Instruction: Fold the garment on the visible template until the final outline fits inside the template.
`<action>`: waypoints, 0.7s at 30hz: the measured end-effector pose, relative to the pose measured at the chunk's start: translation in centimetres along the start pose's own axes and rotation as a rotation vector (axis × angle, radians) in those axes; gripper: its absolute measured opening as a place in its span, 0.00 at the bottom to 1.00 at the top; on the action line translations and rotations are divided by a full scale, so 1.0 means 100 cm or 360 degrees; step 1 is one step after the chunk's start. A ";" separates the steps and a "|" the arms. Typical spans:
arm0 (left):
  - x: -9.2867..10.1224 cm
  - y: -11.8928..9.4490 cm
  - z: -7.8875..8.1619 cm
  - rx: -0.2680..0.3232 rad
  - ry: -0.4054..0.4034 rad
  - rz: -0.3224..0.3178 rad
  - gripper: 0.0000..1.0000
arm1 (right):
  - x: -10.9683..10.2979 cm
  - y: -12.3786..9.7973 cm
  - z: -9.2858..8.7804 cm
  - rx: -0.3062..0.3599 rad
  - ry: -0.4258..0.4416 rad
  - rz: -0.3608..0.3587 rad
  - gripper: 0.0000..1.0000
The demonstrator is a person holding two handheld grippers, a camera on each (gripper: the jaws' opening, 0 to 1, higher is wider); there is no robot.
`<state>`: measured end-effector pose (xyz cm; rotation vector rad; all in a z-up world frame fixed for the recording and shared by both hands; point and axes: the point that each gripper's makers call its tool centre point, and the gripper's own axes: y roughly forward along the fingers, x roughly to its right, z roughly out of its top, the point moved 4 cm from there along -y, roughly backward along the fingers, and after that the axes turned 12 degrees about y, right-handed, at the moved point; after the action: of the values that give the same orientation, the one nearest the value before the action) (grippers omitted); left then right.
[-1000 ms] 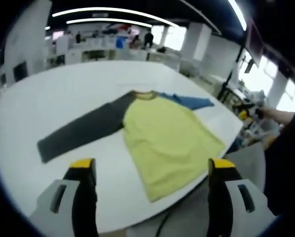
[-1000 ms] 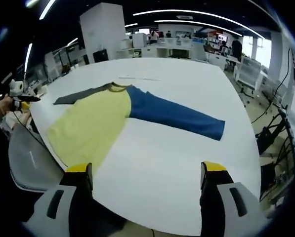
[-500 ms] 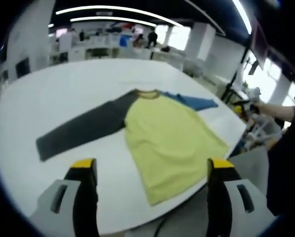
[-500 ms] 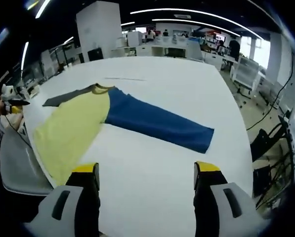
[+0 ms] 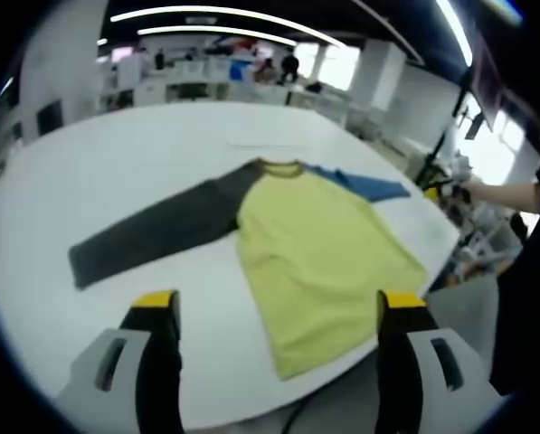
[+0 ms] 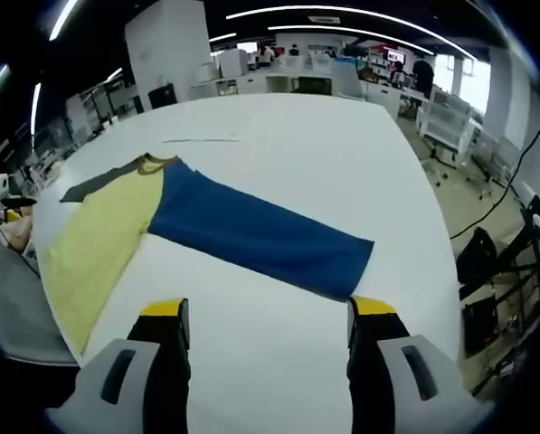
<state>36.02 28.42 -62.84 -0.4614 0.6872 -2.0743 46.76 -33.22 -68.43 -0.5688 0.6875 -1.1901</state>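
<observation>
A long-sleeved shirt lies flat on the white table (image 5: 116, 163). Its body is yellow (image 5: 319, 249), one sleeve dark grey (image 5: 152, 231), the other blue (image 6: 260, 235). In the left gripper view my left gripper (image 5: 270, 316) hangs open above the table's near edge, short of the shirt's hem and the grey cuff. The right gripper (image 6: 268, 321) is open too, just short of the blue sleeve's cuff end. A faint line (image 6: 202, 140) on the table beyond the collar may be the template's edge. The other gripper (image 5: 446, 190) shows at the right of the left gripper view.
The shirt's yellow hem lies close to the table's edge (image 5: 378, 339). A grey chair (image 6: 16, 312) stands at that side. A person's hand (image 5: 500, 192) reaches in from the right. Desks, chairs and people fill the office behind.
The right gripper view has moved closer to the blue sleeve, which now looms larger and nearer its jaws. The left gripper view has barely shifted. The shirt itself lies as before.
</observation>
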 end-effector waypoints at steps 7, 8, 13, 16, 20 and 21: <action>-0.004 0.005 -0.002 -0.0004 0.0010 0.0044 0.81 | 0.024 0.017 0.015 0.0020 -0.0015 -0.0067 0.62; -0.004 0.006 -0.002 -0.0012 0.0012 0.0044 0.81 | 0.026 0.019 0.017 0.0023 -0.0017 -0.0065 0.61; -0.002 0.010 -0.009 -0.0085 0.0051 0.0022 0.79 | 0.041 0.031 0.026 0.0029 -0.0049 -0.0091 0.51; -0.002 0.011 -0.009 -0.0085 0.0040 0.0022 0.77 | 0.050 0.038 0.028 0.0021 -0.0037 -0.0110 0.47; -0.004 0.015 -0.010 -0.0102 0.0044 0.0017 0.75 | 0.059 0.044 0.030 0.0013 -0.0052 -0.0134 0.40; -0.004 0.016 -0.009 -0.0103 0.0046 0.0015 0.75 | 0.062 0.045 0.032 0.0017 -0.0053 -0.0147 0.39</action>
<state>36.76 28.30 -64.61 -0.4647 0.7739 -2.0579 53.32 -37.79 -70.68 -0.6150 0.6320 -1.2668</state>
